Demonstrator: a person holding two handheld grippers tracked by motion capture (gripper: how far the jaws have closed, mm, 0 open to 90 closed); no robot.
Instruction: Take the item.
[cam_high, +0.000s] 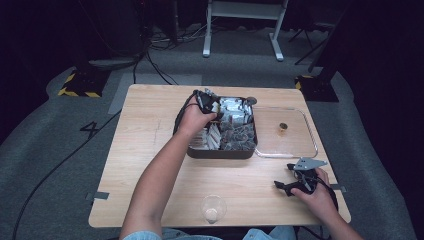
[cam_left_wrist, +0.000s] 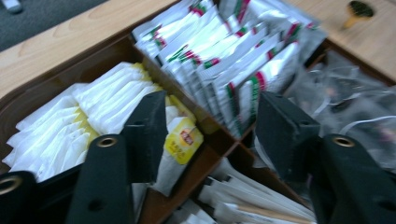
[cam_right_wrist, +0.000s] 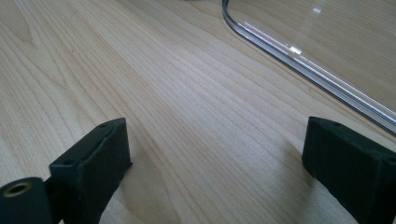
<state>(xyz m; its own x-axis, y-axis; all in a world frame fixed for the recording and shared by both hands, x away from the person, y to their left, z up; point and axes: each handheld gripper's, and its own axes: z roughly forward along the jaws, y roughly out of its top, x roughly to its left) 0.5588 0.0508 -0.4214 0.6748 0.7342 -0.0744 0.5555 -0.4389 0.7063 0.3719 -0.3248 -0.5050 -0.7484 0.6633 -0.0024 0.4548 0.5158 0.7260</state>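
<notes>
Hovering over the dark divided box (cam_high: 220, 150), the left gripper (cam_left_wrist: 210, 135) has its jaws spread above the yellow-tagged tea bags (cam_left_wrist: 107, 100). Further right, the right gripper (cam_right_wrist: 215, 158) rests released on the table (cam_right_wrist: 163, 93), beside the clear tray (cam_high: 312, 145).

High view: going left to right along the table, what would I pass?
Left gripper over the brown divided box → clear lid with a small knob → right gripper, near the table's right edge.
</notes>
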